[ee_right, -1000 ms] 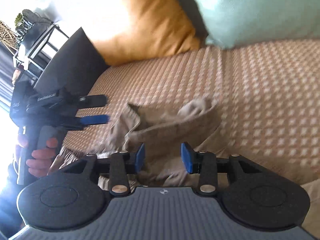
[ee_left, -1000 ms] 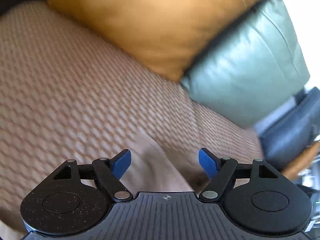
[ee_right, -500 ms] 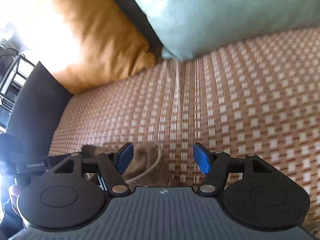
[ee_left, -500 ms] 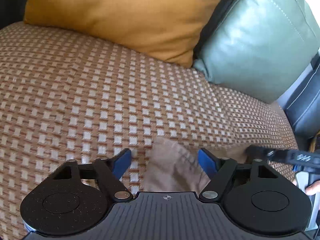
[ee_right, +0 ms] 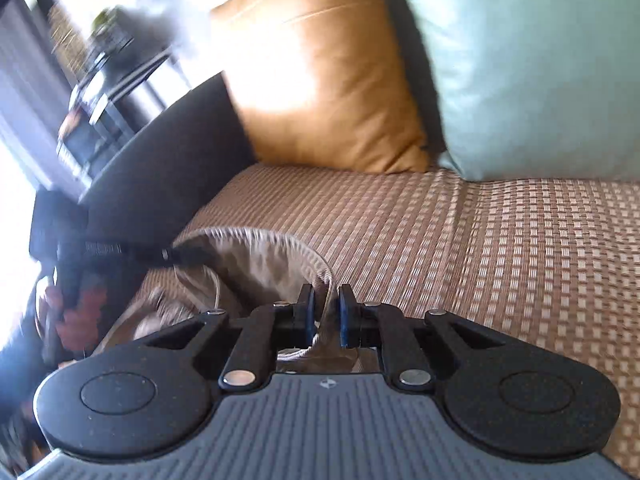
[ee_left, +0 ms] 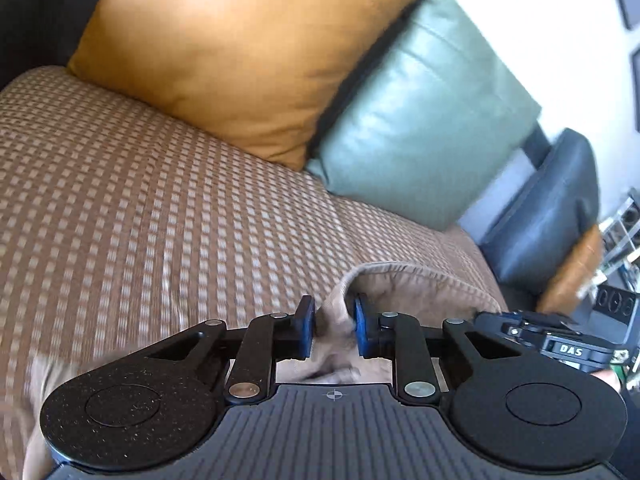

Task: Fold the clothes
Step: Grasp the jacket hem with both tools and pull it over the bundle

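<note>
A tan garment (ee_left: 416, 292) lies bunched on the woven brown sofa seat (ee_left: 160, 216). My left gripper (ee_left: 334, 326) is shut on a fold of its hemmed edge, blue pads pressing the cloth from both sides. In the right wrist view the same tan garment (ee_right: 260, 264) hangs open like a loop, and my right gripper (ee_right: 325, 314) is shut on another part of its edge. The left gripper (ee_right: 188, 256) shows at the far left, held by a hand (ee_right: 76, 312). The right gripper (ee_left: 560, 340) appears at the right edge of the left wrist view.
A mustard cushion (ee_left: 248, 52) and a pale green cushion (ee_left: 424, 120) lean against the sofa back. A dark armrest (ee_right: 168, 160) borders the seat on one side, a dark blue armrest (ee_left: 552, 208) on the other. A blurred shelf (ee_right: 108, 92) stands beyond the sofa.
Both grippers were open over the garment; now each has shut on its edge. The cloth has been drawn up off the seat between them.
</note>
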`<action>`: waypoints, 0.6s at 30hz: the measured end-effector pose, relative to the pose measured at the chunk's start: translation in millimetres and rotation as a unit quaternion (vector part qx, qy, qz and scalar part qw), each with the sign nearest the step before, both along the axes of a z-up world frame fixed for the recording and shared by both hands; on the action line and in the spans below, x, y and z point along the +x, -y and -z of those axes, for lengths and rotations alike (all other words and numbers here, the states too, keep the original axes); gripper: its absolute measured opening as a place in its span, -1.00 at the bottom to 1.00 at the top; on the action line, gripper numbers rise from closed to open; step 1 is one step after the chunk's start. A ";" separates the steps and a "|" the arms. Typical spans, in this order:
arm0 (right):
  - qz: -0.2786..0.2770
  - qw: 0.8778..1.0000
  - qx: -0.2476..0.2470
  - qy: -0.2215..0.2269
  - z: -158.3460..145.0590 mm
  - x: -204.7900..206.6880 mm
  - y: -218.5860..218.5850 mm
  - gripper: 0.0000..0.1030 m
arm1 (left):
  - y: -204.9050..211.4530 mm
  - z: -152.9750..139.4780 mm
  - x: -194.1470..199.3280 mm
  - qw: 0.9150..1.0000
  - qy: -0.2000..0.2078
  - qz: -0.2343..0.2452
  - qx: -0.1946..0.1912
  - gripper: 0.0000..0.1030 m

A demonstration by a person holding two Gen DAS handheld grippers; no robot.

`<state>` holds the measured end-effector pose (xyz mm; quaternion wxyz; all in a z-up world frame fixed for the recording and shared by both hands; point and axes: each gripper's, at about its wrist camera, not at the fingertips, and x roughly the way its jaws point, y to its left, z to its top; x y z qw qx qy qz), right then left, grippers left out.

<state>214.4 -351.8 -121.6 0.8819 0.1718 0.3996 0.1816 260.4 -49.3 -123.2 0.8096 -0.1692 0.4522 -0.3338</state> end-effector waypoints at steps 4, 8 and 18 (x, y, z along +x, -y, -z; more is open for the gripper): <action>-0.041 0.997 -0.058 0.022 -9.4 -37.7 -7.1 -0.74 | -9.1 -3.2 -47.8 0.998 0.021 0.035 0.039 -0.66; -0.089 0.988 -0.125 0.005 10.2 -61.3 -24.1 -0.75 | -5.4 26.0 -78.8 0.992 -0.003 0.060 0.109 -0.66; -0.122 0.969 -0.202 0.076 37.3 -79.5 -37.6 -0.76 | -32.4 -25.9 -108.1 0.998 0.024 0.026 0.049 -0.27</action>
